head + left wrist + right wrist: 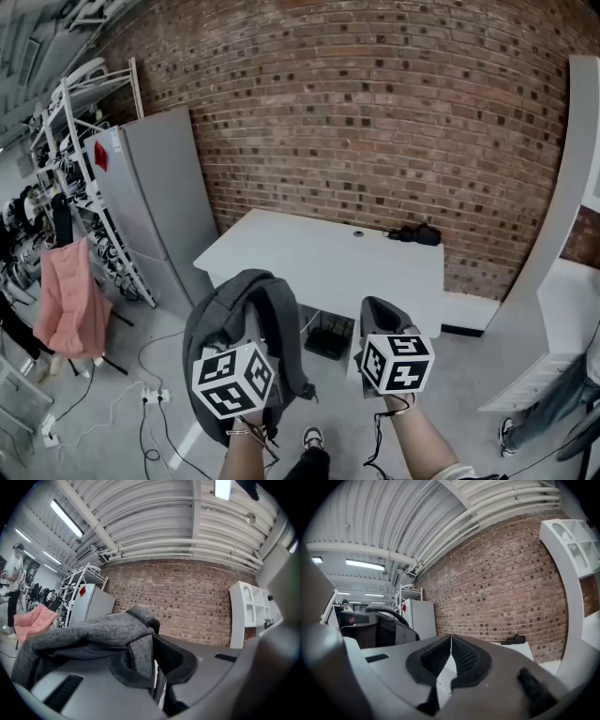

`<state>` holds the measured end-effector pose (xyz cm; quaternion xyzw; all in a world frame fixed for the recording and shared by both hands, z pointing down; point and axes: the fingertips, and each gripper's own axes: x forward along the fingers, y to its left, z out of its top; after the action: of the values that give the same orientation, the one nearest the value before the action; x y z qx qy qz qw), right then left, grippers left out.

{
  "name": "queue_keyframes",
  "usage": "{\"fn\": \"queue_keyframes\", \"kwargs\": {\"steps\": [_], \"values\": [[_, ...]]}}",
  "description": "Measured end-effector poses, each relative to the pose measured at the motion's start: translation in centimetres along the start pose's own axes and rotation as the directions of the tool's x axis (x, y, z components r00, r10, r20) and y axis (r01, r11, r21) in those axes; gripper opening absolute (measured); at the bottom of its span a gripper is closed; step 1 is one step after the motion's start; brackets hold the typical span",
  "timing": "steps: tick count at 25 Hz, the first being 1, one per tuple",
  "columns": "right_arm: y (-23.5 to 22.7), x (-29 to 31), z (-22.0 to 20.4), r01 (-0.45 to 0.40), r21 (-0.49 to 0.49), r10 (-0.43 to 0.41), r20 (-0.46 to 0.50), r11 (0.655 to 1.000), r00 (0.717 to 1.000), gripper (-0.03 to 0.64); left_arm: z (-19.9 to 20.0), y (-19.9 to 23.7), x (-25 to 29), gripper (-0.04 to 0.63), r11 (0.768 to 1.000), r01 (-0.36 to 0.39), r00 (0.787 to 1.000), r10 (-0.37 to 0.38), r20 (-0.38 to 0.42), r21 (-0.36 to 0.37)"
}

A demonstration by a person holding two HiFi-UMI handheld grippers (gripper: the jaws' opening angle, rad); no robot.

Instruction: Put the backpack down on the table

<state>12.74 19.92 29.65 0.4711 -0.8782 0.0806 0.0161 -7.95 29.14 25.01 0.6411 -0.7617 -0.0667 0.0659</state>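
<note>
Left hand-held gripper (152, 641) clamped on grey backpack (230, 319) fabric; backpack hangs from it over the floor (141, 361). Right hand-held gripper (451, 644) pinched together, empty, alongside. Bench (319, 258) lies ahead, near, not yet under the load

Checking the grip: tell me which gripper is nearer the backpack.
Left. The left gripper is shut on the backpack; the right gripper, shut and empty, is beside it, apart.
</note>
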Motion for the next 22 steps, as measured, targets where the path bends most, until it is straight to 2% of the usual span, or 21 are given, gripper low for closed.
{"fn": "queue_keyframes", "kwargs": {"steps": [9,18,22], "values": [[-0.8,6.0,0.4,-0.021,-0.014,0.021,-0.009,1.000,1.000,0.031,0.4,1.4,5.0,0.031,0.999,-0.005,1.000,0.006,0.015,-0.054],[-1.7,12.2,1.5,-0.026,-0.012,0.026,0.001,1.000,1.000,0.031,2.6,1.6,10.5,0.031,0.999,0.040,0.998,-0.040,0.041,0.000],[-1.7,15.3,2.5,-0.034,-0.017,0.034,0.004,0.999,0.999,0.031,3.2,2.5,13.2,0.031,0.999,0.037,0.999,-0.037,0.038,0.005]]}}
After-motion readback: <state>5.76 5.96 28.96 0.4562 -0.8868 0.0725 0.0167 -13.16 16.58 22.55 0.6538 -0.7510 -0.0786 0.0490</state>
